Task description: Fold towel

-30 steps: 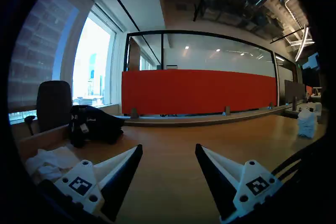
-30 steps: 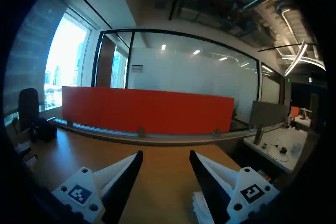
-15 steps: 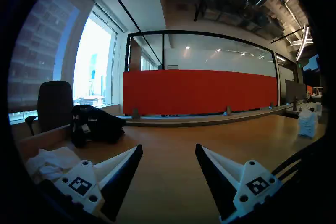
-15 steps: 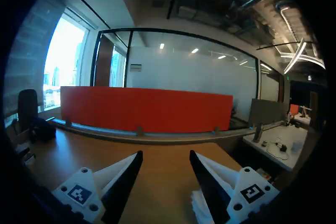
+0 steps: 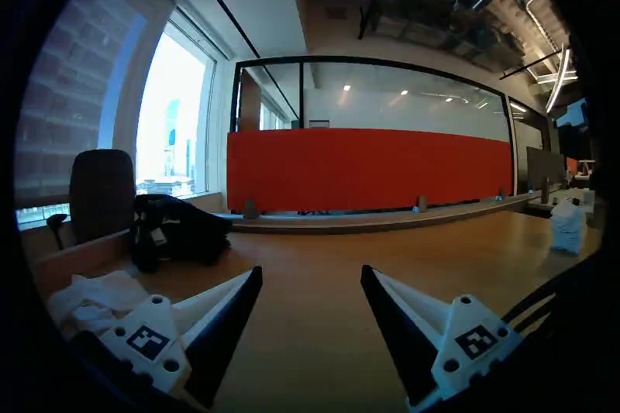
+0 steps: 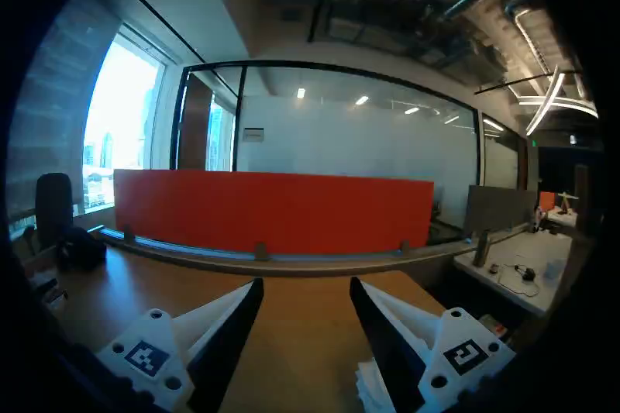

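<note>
No legible text; perhaps an unreadable sign (image 6: 253, 134) on the glass wall (image 6: 349, 142)
</note>
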Tool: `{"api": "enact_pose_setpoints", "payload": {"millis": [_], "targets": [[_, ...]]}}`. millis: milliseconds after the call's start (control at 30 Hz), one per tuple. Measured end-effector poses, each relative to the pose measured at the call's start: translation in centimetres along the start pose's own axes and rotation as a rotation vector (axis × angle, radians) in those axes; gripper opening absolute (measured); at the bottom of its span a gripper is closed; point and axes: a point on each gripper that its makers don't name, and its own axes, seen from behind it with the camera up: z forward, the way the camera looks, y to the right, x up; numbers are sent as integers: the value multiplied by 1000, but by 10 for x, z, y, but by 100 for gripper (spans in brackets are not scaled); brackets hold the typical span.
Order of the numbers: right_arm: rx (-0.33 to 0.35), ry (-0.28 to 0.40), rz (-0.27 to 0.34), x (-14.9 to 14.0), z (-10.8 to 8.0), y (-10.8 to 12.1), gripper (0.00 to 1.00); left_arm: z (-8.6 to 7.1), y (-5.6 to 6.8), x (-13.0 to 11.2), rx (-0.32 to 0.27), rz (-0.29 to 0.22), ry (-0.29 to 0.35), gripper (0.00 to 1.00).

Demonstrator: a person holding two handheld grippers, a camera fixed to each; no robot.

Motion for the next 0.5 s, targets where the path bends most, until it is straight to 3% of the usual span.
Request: {"api": "enact_pose_setpoints", "payload": {"millis": [500], "targets": [[92, 25, 30, -32, 7, -22, 85, 1, 0, -2, 0, 0, 1, 94]]}}
